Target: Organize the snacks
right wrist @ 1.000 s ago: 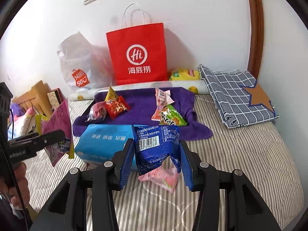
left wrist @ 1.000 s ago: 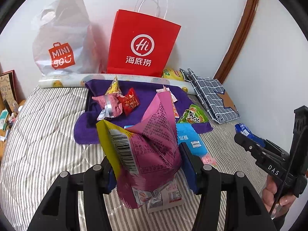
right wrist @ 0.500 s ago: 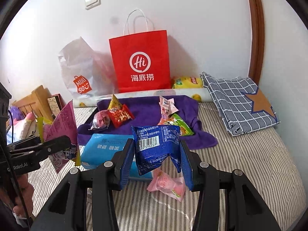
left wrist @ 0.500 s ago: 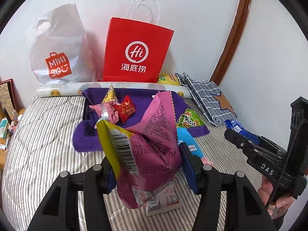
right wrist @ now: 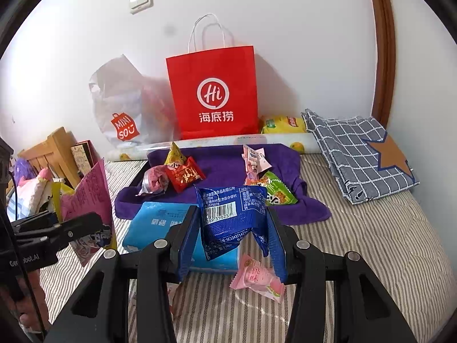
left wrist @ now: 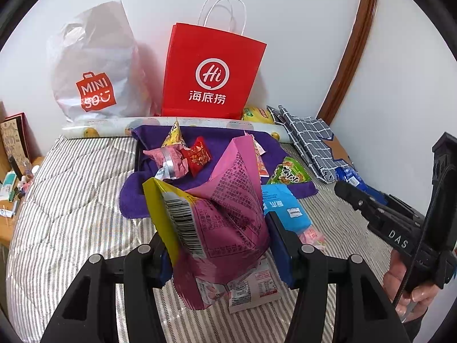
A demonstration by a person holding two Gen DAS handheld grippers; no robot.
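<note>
My left gripper (left wrist: pixel 217 245) is shut on a pink and yellow snack bag (left wrist: pixel 217 217), held above the striped bed; the same bag (right wrist: pixel 88 200) shows at the left of the right wrist view. My right gripper (right wrist: pixel 232 240) is shut on a crumpled blue snack packet (right wrist: pixel 231 217). Behind them, a purple towel (right wrist: pixel 222 165) carries several small snacks: a red packet (right wrist: pixel 185 175), a green packet (right wrist: pixel 278 191) and a yellow pyramid pack (left wrist: pixel 174 134). A red paper bag (right wrist: pixel 214 94) stands against the wall.
A light blue tissue pack (right wrist: pixel 154 225) and a pink peach candy (right wrist: pixel 257 280) lie on the bed under my right gripper. A white plastic bag (left wrist: pixel 91 68) leans left of the red one. A folded checked cloth (right wrist: pixel 360 154) lies right. A wooden bedside shelf (right wrist: pixel 51 148) is left.
Both views have drifted slightly, so the bags at the wall sit a little lower in frame. Each gripper keeps its packet; nothing was released or picked up.
</note>
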